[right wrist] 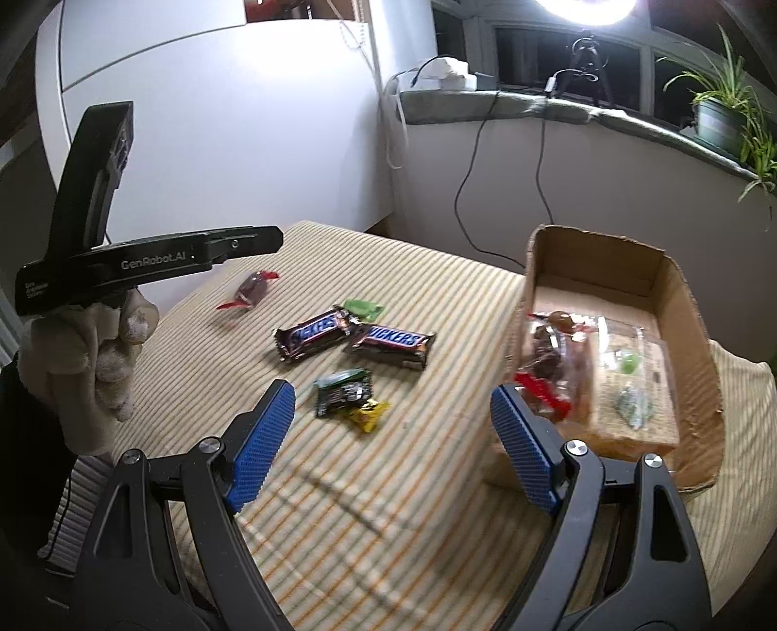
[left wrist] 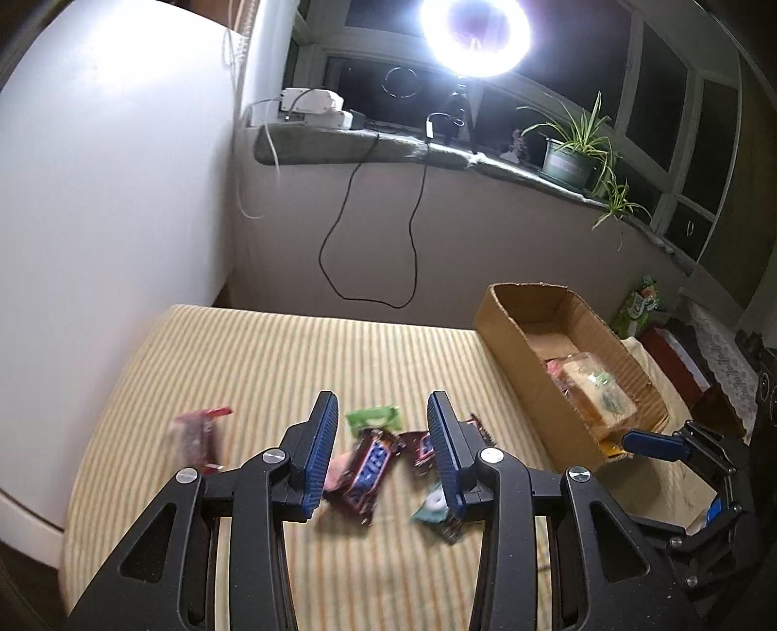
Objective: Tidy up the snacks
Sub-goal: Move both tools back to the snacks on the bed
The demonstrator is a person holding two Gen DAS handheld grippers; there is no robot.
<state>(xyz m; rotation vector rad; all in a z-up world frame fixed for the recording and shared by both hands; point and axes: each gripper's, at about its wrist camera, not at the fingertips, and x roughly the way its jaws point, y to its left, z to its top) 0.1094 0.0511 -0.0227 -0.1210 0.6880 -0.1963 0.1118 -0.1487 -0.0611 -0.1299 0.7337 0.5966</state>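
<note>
Loose snacks lie on the striped cloth point(right wrist: 388, 485): two Snickers bars point(right wrist: 315, 335) point(right wrist: 393, 342), a green candy point(right wrist: 362, 308), a red-wrapped candy point(right wrist: 252, 289), a dark packet point(right wrist: 342, 390) and a yellow candy point(right wrist: 369, 412). The cardboard box point(right wrist: 602, 242) at the right holds a clear bag of bread point(right wrist: 626, 383) and red-wrapped sweets point(right wrist: 544, 393). My left gripper point(left wrist: 382, 403) hovers open above a Snickers bar point(left wrist: 369, 466), holding nothing. Beside the box's near corner, my right gripper point(right wrist: 393, 393) stands wide open and empty.
A gloved hand point(right wrist: 97, 349) carries the left gripper at the left of the right wrist view. A white wall point(left wrist: 97, 194) borders the table's left. Behind are a sill with a potted plant point(left wrist: 568, 160), hanging cables point(left wrist: 340, 218) and a bright ring light point(left wrist: 473, 34).
</note>
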